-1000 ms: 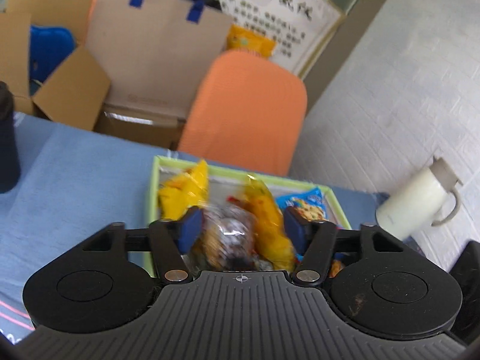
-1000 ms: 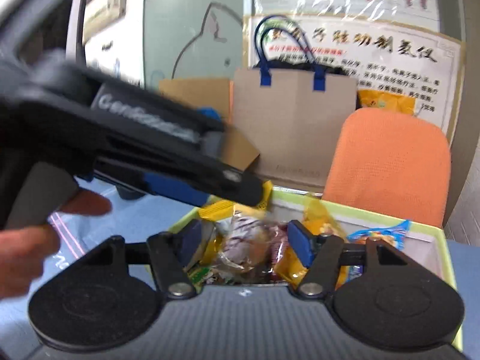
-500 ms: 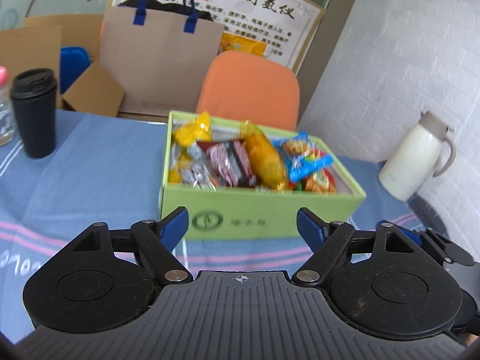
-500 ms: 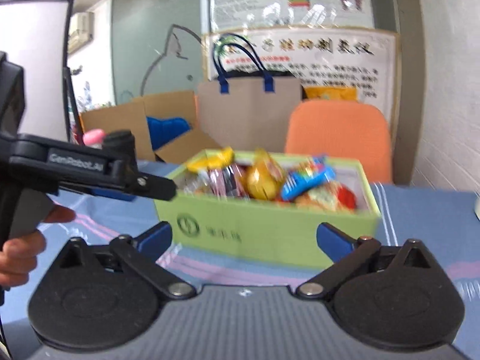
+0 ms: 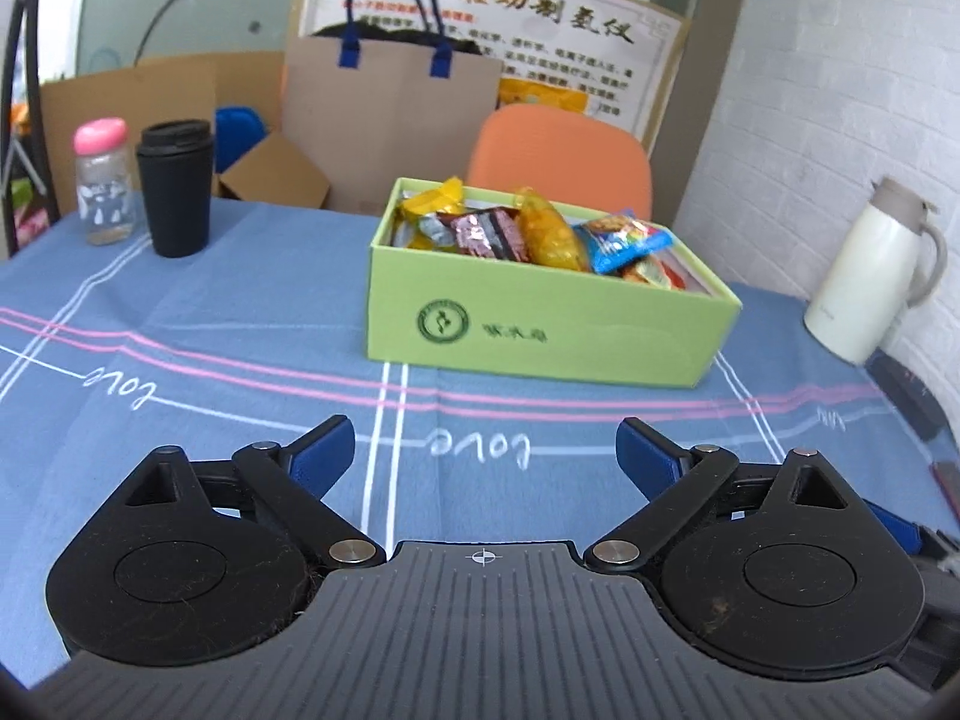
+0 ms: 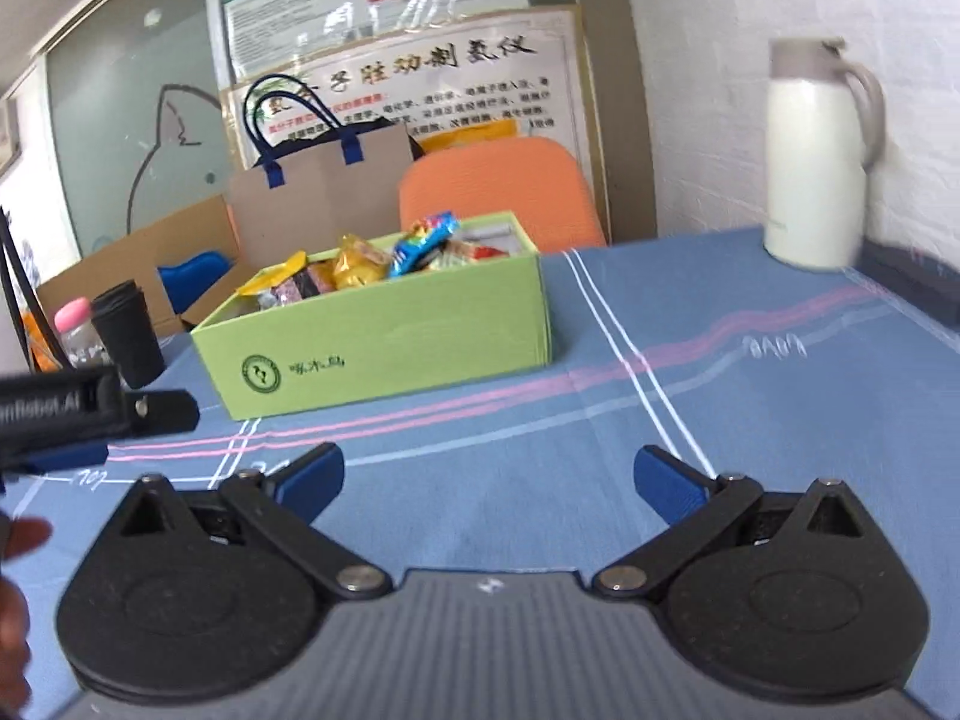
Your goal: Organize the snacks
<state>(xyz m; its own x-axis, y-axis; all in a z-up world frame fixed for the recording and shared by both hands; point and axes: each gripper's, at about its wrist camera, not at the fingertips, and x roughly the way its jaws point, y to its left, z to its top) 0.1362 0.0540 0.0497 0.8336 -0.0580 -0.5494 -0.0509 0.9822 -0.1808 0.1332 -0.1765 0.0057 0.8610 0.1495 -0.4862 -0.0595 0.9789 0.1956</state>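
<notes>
We hold our left tool (image 5: 485,450) and right tool (image 6: 489,477) spread wide and empty above the table (image 5: 240,312). The snacks (image 5: 528,234) lie piled in the green box (image 5: 540,324), which stands on the table ahead of both tools, well apart from them

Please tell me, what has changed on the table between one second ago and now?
Both tongs, left and right, drew back from over the green box and opened wider; both are now empty above the tablecloth. The snacks that were between the fingers lie in the box. The box, black cup and white jug stayed in place.
</notes>
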